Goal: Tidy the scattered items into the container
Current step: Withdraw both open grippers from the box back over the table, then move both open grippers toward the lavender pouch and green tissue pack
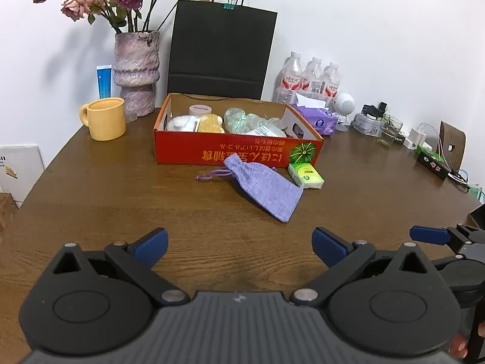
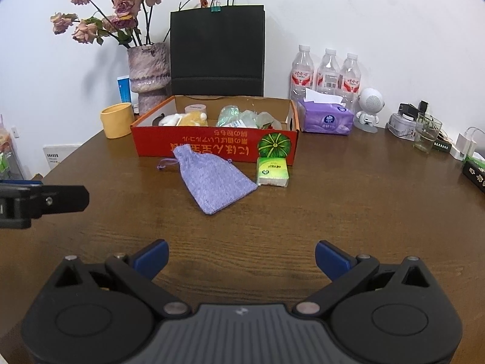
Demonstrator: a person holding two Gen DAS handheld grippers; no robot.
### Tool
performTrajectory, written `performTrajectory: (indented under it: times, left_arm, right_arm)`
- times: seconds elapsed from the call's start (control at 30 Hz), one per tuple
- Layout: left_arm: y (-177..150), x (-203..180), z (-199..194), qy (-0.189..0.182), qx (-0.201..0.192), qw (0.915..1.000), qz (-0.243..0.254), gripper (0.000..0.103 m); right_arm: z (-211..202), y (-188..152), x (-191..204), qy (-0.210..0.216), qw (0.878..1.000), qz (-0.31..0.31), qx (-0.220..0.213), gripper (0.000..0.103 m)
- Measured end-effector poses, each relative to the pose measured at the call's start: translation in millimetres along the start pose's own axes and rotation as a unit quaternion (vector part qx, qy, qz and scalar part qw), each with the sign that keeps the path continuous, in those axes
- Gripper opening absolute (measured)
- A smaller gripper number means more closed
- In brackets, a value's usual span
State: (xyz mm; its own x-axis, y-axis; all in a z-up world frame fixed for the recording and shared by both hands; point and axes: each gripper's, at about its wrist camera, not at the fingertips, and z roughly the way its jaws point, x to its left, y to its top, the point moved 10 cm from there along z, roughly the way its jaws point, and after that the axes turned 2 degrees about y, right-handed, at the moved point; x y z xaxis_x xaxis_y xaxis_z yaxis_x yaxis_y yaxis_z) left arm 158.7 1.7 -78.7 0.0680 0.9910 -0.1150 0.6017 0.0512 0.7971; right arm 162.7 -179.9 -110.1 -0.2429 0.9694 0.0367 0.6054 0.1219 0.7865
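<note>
A red cardboard box (image 1: 212, 151) (image 2: 212, 148) stands at the back of the brown table, holding a white plush, a yellow sponge-like item and clear plastic wrap. In front of it lie a purple drawstring pouch (image 1: 263, 186) (image 2: 212, 179) and a small green tissue pack (image 1: 306, 176) (image 2: 272, 172), both on the table. My left gripper (image 1: 239, 247) hovers open over bare wood, well short of the pouch. My right gripper (image 2: 241, 257) is open too, with nothing between its fingers. Part of the other gripper shows at the right edge of the left wrist view and the left edge of the right wrist view.
Behind the box stand a black paper bag (image 1: 221, 51), a vase of dried roses (image 1: 136, 72), a yellow mug (image 1: 106, 118), water bottles (image 2: 327, 72), a purple tissue pack (image 2: 327, 118), a small white robot figure (image 2: 369, 106) and a glass (image 2: 426, 133). Cables and chargers lie far right.
</note>
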Motion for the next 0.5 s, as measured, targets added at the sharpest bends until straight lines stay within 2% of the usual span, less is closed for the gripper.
performTrajectory:
  times: [0.5]
  left_arm:
    - [-13.3,-0.2,-2.0,-0.008,0.003,0.9998,-0.017,0.103]
  right_arm:
    - [-1.2,-11.3,-0.2,-0.001,1.0,0.0,0.006,0.103]
